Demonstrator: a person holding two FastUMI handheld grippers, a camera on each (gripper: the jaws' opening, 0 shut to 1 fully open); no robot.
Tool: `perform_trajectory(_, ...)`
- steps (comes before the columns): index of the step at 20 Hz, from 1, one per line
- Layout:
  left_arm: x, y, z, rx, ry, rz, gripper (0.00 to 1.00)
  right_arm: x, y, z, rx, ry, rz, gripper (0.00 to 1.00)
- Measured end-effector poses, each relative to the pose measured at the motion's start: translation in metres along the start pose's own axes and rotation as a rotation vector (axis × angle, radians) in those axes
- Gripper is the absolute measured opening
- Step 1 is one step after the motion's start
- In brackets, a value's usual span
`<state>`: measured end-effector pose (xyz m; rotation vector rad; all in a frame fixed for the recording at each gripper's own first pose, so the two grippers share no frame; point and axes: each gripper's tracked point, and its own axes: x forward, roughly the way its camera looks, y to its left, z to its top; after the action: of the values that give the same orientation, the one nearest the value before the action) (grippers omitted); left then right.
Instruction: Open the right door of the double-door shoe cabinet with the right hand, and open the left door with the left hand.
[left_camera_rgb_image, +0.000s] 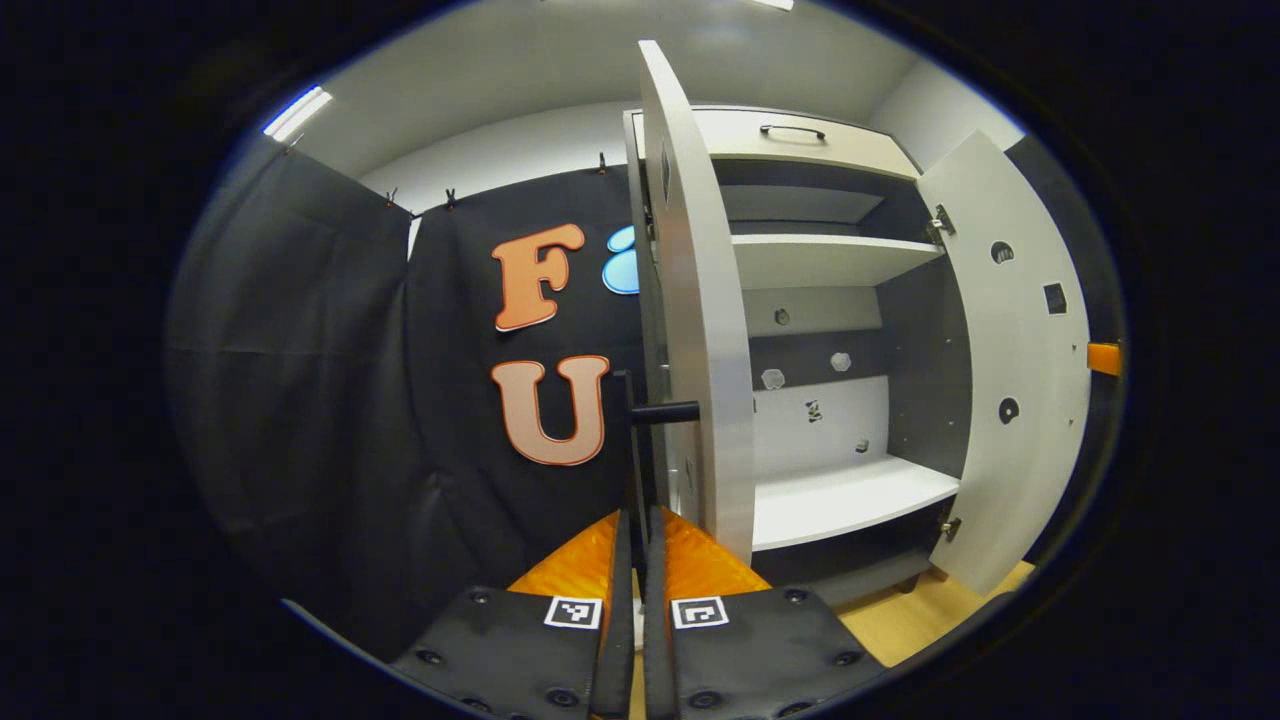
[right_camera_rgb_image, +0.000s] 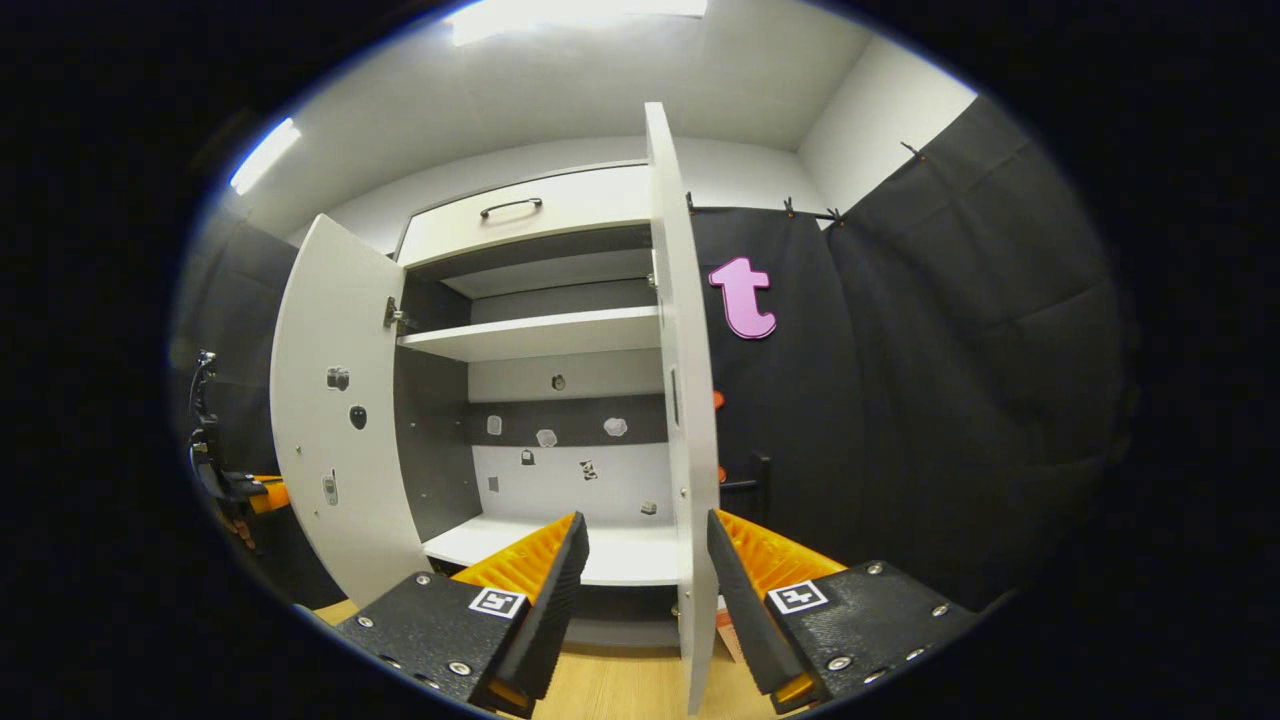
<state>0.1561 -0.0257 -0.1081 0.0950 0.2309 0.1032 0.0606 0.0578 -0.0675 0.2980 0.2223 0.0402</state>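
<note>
The left gripper's (left_camera_rgb_image: 640, 545) jaws are closing on the dark bar handle (left_camera_rgb_image: 640, 450) of the left door (left_camera_rgb_image: 705, 330), seemingly clamped, though the contact is hard to make out. The right gripper's (right_camera_rgb_image: 648, 560) jaws are standing apart, straddling the right door's (right_camera_rgb_image: 683, 420) edge without pressing it. Both doors of the shoe cabinet (right_camera_rgb_image: 530, 335) are standing open, showing pale shelves. Small stickers on the back panel (right_camera_rgb_image: 560, 480) are too small to read — likewise the square markers on the grippers.
</note>
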Motion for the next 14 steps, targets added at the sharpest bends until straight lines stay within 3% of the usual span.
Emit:
perform_trajectory(2, -0.003, 0.003, 0.0, -0.021, -0.001, 0.001, 0.08, 0.001, 0.011, 0.001, -0.007, -0.004, 0.021, 0.75)
perform_trajectory(3, -0.005, -0.003, 0.001, -0.037, -0.005, -0.014, 0.08, 0.001, 0.015, 0.003, -0.014, -0.008, 0.028, 0.8)
perform_trajectory(5, -0.008, 0.001, 0.005, -0.022, -0.027, 0.002, 0.16, -0.002, 0.026, 0.005, -0.025, -0.016, 0.039, 0.76)
perform_trajectory(7, -0.009, 0.004, 0.011, -0.013, -0.059, 0.0, 0.14, -0.008, 0.035, 0.009, -0.029, -0.021, 0.059, 0.77)
perform_trajectory(9, -0.013, -0.001, 0.018, -0.01, -0.083, -0.012, 0.29, -0.016, 0.045, 0.012, -0.033, -0.028, 0.078, 0.77)
perform_trajectory(10, -0.015, -0.006, 0.019, -0.008, -0.093, -0.028, 0.47, -0.02, 0.05, 0.014, -0.033, -0.034, 0.086, 0.77)
perform_trajectory(13, -0.02, -0.016, 0.032, 0.003, -0.146, -0.075, 0.82, -0.031, 0.062, 0.021, -0.035, -0.057, 0.116, 0.8)
perform_trajectory(14, -0.021, -0.02, 0.035, -0.003, -0.16, -0.083, 1.0, -0.034, 0.067, 0.022, -0.044, -0.057, 0.128, 0.8)
